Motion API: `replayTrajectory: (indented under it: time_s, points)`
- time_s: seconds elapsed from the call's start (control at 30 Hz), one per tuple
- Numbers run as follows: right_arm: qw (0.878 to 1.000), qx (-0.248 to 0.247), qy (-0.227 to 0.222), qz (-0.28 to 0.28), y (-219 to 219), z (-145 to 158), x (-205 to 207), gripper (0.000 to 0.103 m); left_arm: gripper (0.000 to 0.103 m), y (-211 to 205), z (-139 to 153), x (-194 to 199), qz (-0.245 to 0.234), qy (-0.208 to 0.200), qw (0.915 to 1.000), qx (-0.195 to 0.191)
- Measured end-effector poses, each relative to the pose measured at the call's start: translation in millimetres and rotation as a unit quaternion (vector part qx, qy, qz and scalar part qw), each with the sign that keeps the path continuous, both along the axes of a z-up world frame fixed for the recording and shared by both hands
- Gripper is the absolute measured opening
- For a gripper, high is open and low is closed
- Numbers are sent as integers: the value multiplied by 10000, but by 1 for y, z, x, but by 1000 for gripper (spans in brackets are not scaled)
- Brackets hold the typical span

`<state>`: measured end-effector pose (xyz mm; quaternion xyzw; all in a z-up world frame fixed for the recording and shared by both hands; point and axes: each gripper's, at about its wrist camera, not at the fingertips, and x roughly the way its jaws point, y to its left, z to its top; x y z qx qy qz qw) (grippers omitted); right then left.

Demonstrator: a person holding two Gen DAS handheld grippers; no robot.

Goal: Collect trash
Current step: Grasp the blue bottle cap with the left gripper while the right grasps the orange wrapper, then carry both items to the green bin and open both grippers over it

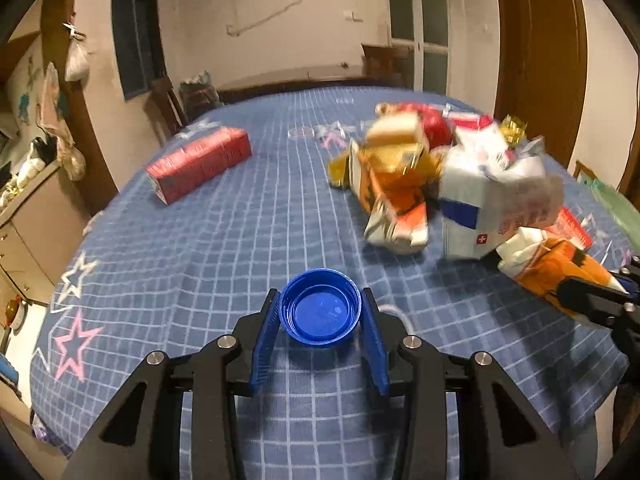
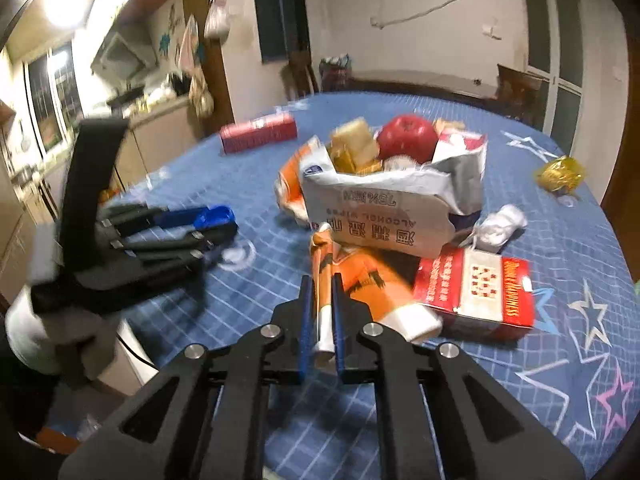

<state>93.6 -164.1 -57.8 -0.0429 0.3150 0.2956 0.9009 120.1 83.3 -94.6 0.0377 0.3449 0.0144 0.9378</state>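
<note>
A blue bottle cap (image 1: 320, 312) lies open side up on the blue checked tablecloth (image 1: 192, 264). My left gripper (image 1: 320, 294) has its blue pads against both sides of the cap. In the right wrist view my right gripper (image 2: 322, 280) is shut on the white end of an orange wrapper (image 2: 360, 280) at the near edge of a trash pile. That pile includes a white alcohol-wipes pack (image 2: 380, 216), a red cigarette box (image 2: 480, 296) and a crumpled tissue (image 2: 500, 224). The left gripper (image 2: 222, 224) shows at the left there.
A red apple (image 2: 406, 138) and some biscuits sit behind the wipes pack. A long red carton (image 1: 200, 164) lies at the far left of the table and a gold wrapper (image 2: 560, 174) at the far right. Chairs and cabinets stand beyond the table's edge.
</note>
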Motion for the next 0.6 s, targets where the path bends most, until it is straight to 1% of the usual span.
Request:
replayTrajectory:
  time_s: [0.1,0.17,0.23,0.27,0.33,0.4,0.6]
  points:
    - [9994,309,-162,-27,-11,21,-14,7,41,-5,21,-10,33,-318,9995,-9]
    - [9986,483,-206,-8,-18,32,-20,7,41,-9,33,-16,9,-459,9989,-65]
    - [9978,563,-338,-58,-23,42,-26,6,41,-13,44,-20,-23,-574,9983,-132]
    - [9971,587,-473,-125,-28,49,-30,6,41,-16,50,-23,-63,-638,9978,-179]
    - [9959,576,-646,-252,-32,57,-31,6,41,-26,60,-27,-148,-756,9968,-204]
    - [9934,437,-933,-511,-39,68,-33,6,41,-39,71,-32,-267,-853,9957,-235]
    - [9862,291,-1258,-1039,-73,78,-21,6,41,-92,96,-33,-728,-1131,9903,-334]
